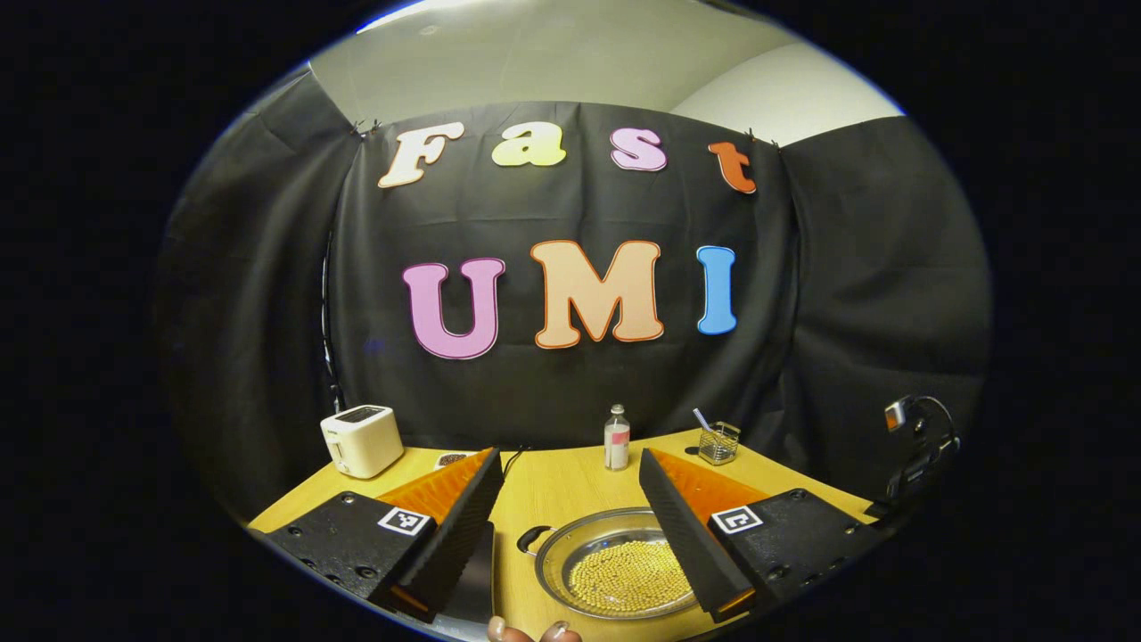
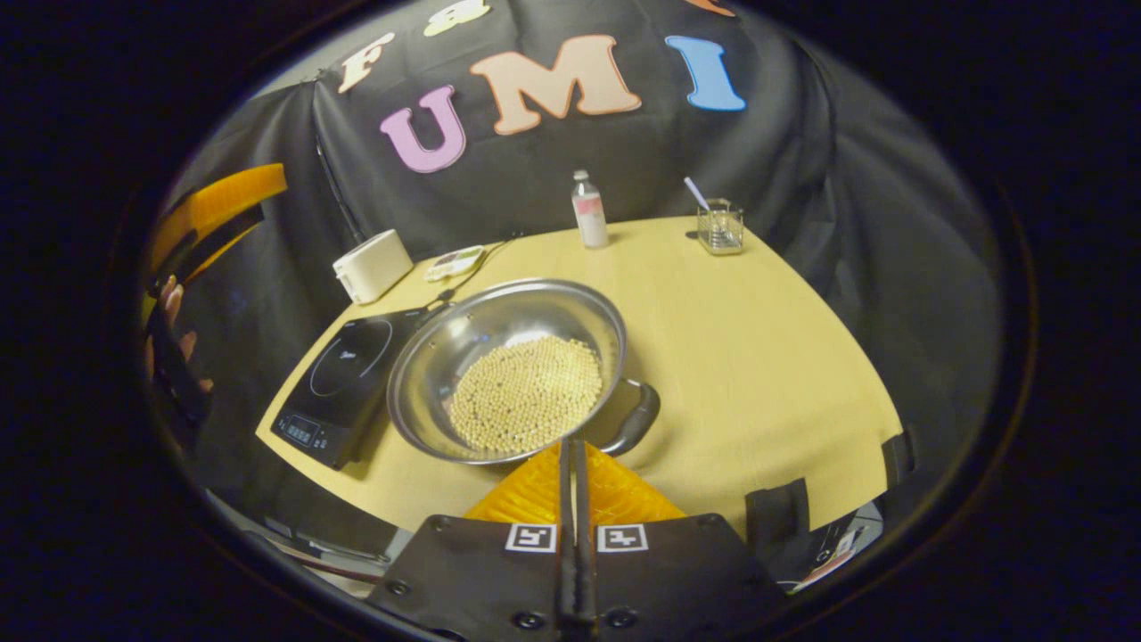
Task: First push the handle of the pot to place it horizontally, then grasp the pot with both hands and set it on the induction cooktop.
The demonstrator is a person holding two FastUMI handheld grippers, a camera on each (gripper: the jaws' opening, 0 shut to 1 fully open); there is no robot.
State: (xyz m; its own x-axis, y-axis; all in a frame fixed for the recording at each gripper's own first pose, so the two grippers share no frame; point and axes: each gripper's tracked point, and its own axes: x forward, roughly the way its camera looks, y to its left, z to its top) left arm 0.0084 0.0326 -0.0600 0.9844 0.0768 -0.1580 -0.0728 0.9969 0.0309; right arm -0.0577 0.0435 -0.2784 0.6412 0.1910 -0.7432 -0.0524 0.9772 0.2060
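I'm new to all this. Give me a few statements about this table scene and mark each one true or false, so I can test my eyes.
1. The pot holds small pale beads. True.
2. The pot sits on the induction cooktop. False: it rests on the table, beside the cooktop.
3. The right gripper has its fingers closed together. True.
4. The left gripper is shut. False: its fingers stand wide apart.
5. The toaster stands near the booth's wall. True.
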